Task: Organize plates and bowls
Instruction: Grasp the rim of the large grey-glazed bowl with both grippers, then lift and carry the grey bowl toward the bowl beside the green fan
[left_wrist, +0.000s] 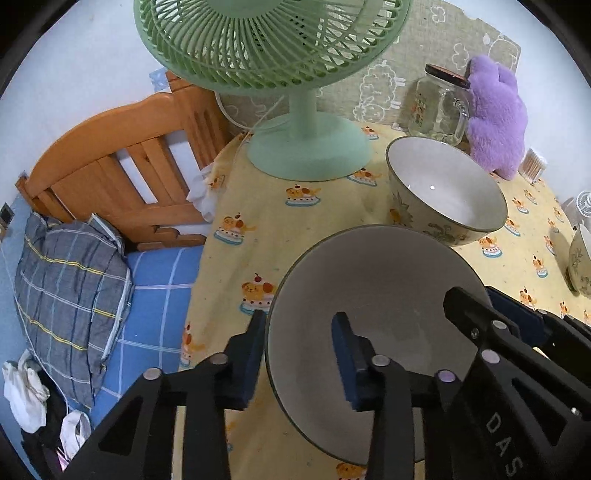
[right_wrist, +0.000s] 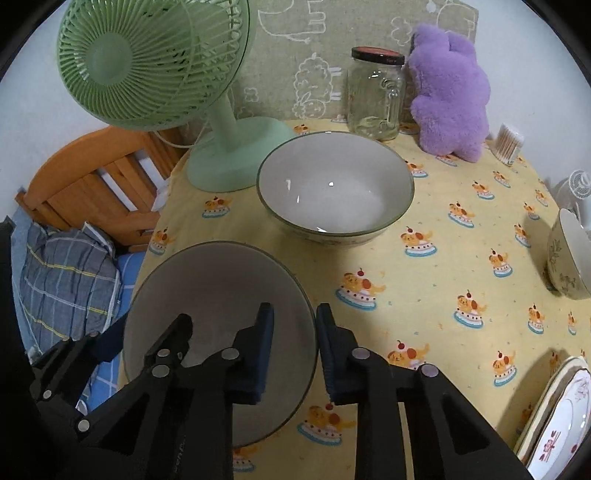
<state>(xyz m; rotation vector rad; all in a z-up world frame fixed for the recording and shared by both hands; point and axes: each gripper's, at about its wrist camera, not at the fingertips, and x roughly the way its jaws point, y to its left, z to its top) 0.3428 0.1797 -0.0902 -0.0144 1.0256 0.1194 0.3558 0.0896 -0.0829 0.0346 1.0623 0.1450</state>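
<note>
At lower centre of both views, each hand-held gripper, left (left_wrist: 299, 354) and right (right_wrist: 294, 350), straddles the near bowl's (right_wrist: 221, 295) rim, jaws apart. Three bowls visible; second bowl (right_wrist: 334, 188) mid-tabletop (right_wrist: 424, 295).

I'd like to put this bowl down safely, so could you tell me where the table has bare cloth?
Open tablecloth lies between the big bowl, the small bowl and the plates. A smaller patch lies in front of the fan base. The back edge is crowded with the jar and purple plush.

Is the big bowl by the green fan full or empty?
Empty. The big bowl shows only its bare white inside, and nothing lies in it.
</note>
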